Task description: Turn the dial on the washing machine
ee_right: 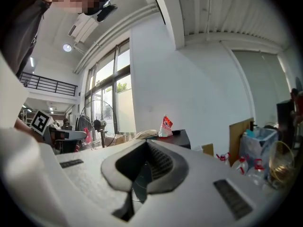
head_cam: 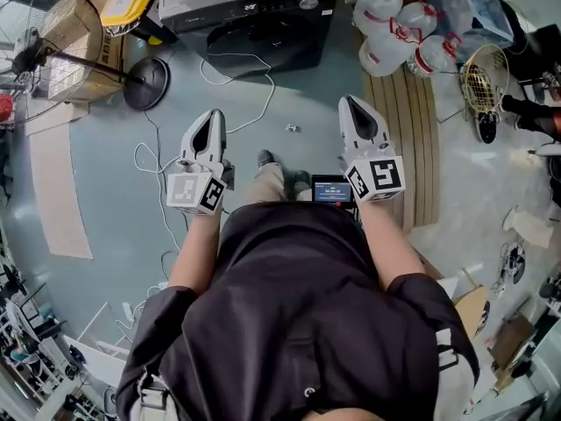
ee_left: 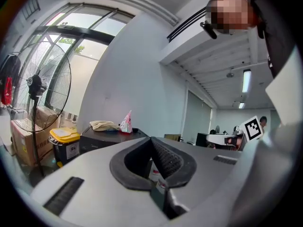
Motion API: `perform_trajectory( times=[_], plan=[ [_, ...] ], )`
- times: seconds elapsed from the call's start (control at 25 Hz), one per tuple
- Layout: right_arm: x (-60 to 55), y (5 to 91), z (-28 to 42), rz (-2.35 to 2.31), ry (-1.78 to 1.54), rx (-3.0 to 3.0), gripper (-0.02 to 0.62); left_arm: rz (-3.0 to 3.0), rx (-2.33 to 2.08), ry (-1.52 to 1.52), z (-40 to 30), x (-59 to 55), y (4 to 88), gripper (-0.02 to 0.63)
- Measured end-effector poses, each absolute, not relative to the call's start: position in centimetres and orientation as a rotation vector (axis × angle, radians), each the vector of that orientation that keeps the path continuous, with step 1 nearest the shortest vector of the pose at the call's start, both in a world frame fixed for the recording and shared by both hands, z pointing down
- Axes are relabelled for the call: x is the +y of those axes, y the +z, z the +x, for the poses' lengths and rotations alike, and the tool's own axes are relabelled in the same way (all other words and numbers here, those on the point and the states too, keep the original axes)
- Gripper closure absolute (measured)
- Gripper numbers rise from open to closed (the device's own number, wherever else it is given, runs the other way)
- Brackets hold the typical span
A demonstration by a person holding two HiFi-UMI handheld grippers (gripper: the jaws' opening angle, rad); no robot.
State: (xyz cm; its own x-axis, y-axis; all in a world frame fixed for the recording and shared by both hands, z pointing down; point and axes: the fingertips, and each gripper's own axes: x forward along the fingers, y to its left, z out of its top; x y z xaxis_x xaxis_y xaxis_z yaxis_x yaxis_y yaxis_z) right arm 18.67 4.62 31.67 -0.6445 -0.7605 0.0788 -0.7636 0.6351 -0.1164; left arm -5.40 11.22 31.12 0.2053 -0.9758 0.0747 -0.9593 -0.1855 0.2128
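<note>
Obs.: washing machine (head_cam: pixel 254 16) stood on the floor (head_cam: pixel 96 139) at 12 o'clock in the head view, dark-bodied, with its control strip facing the person. The dial (head_cam: pixel 308 2) was a small round silvery knob toward the 3 o'clock end of that strip. Its setting was too small to read.

Left gripper (head_cam: pixel 209 116) sat at 10 o'clock and right gripper (head_cam: pixel 351 103) at 2 o'clock. Both pointed toward 12, level, and were well apart from the machine. Each pair of tongs was pressed together with nothing between the pads.

Stage (judgement): the scene fitted either a walk-up to a dial that had yet to be turned, or a stand-off from one already turned. The pictures did not settle which, so no next move was fixed. Neither pair of tongs was within reach of the knob, and shut tongs could not have taken it.
</note>
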Motion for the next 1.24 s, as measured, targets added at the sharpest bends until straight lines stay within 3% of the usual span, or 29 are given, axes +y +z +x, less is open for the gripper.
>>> perform_trajectory(
  times=[0.36,0.88,1.24],
  plan=[
    [8.6,32.4,15.5,1.273,0.225,-2.784,0.594,2.308,-1.775,-0.087,-6.8,13.8,32.2,0.611],
    [9.5,32.3,9.1,1.294,0.211,-2.762,0.594,2.297,-1.852,-0.174,-15.3,15.8,30.3,0.611],
    [10.7,32.3,9.2,1.323,0.237,-2.744,0.594,2.313,-1.810,-0.176,-14.8,16.9,30.2,0.611]
  ],
)
